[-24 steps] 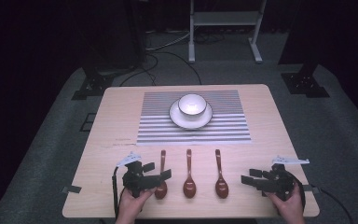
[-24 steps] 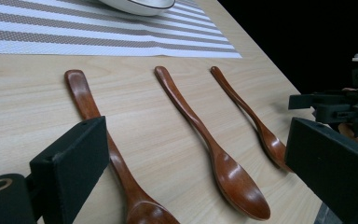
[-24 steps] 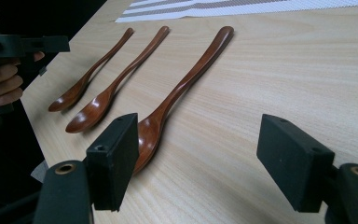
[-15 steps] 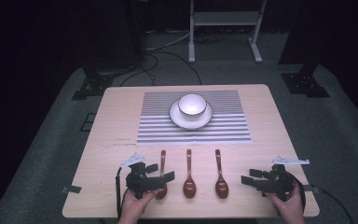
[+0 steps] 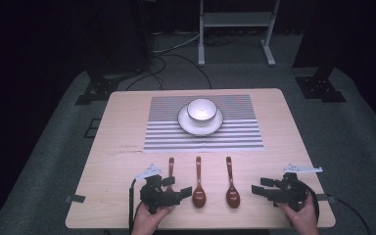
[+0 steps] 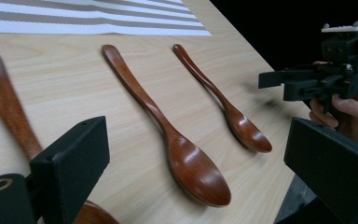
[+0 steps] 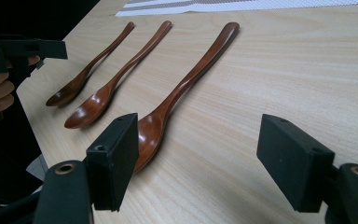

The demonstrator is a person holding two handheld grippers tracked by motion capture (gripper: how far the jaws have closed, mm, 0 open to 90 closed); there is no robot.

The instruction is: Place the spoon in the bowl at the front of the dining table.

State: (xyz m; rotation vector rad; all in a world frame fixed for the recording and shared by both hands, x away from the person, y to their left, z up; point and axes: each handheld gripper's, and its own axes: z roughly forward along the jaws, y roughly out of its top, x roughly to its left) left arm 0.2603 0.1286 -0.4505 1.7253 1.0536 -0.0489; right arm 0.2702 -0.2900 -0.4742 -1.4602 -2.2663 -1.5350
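Observation:
Three brown wooden spoons lie side by side near the table's front edge, handles pointing away: the left spoon (image 5: pixel 171 167), the middle spoon (image 5: pixel 198 188) and the right spoon (image 5: pixel 231 189). My left gripper (image 5: pixel 178 187) is open and low over the left spoon's bowl, hiding it. Its own view has the left spoon (image 6: pixel 4 100) running under one jaw and the middle spoon (image 6: pixel 177 144) between the jaws. My right gripper (image 5: pixel 262 187) is open, empty, just right of the right spoon (image 7: pixel 186 88). A white bowl (image 5: pixel 201 109) sits on a saucer (image 5: pixel 186 125).
The saucer rests on a striped placemat (image 5: pixel 166 132) across the far half of the wooden table (image 5: pixel 293 147). Dark floor with cables and stand legs surrounds the table. Bare wood lies between mat and spoons.
My left gripper has slid a little to the right, over the left spoon's bowl. The right gripper and the spoons have stayed put.

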